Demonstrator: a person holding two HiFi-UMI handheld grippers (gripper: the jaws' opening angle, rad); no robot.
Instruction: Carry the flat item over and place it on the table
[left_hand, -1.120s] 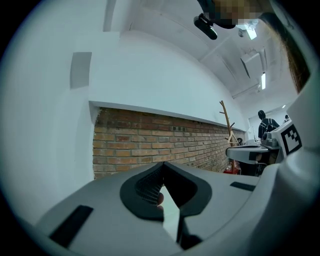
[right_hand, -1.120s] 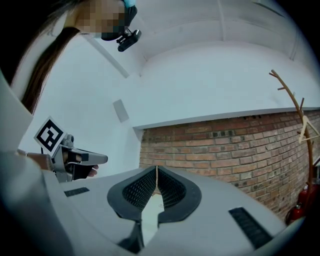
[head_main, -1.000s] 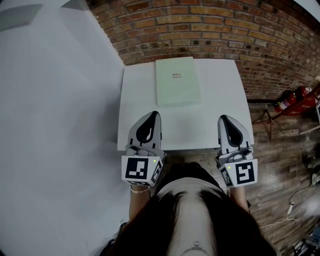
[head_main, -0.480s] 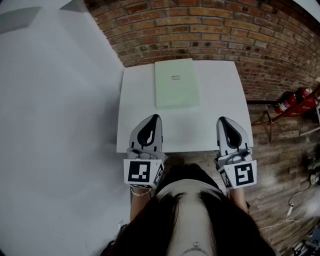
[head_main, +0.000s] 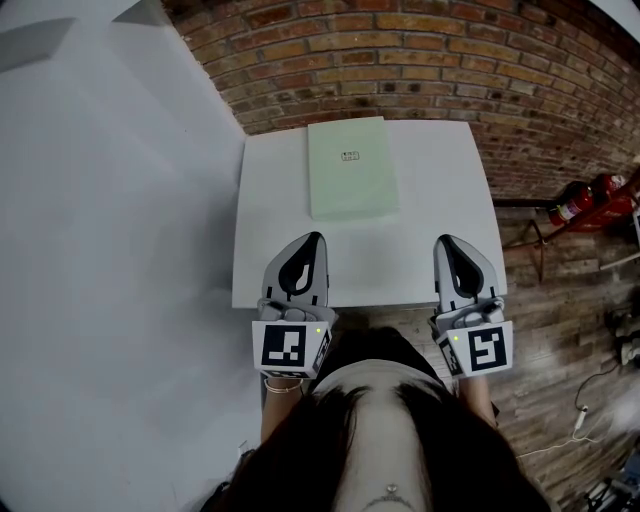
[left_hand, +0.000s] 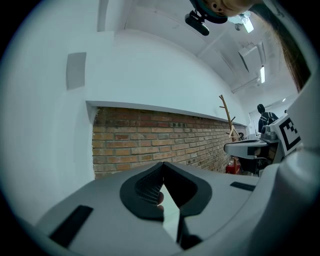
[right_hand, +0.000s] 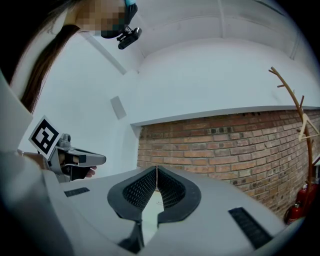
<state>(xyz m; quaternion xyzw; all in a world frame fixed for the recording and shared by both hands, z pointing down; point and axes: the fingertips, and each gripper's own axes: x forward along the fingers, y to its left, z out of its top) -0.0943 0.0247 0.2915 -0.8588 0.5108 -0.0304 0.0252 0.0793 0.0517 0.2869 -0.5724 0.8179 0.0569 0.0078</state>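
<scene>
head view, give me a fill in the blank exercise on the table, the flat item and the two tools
1. The flat item lying on the table is pale ____.
2. The wall behind the table is built of ____.
3. The left tool and right tool both have jaws that are ____ (open or shut), with nothing between them.
4. In the head view, the red fire extinguisher lies to the table's ____.
Missing words: green; brick; shut; right.

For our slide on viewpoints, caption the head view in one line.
Left tool and right tool, both shut, hover at a white table; a pale green flat item lies farther back.
</scene>
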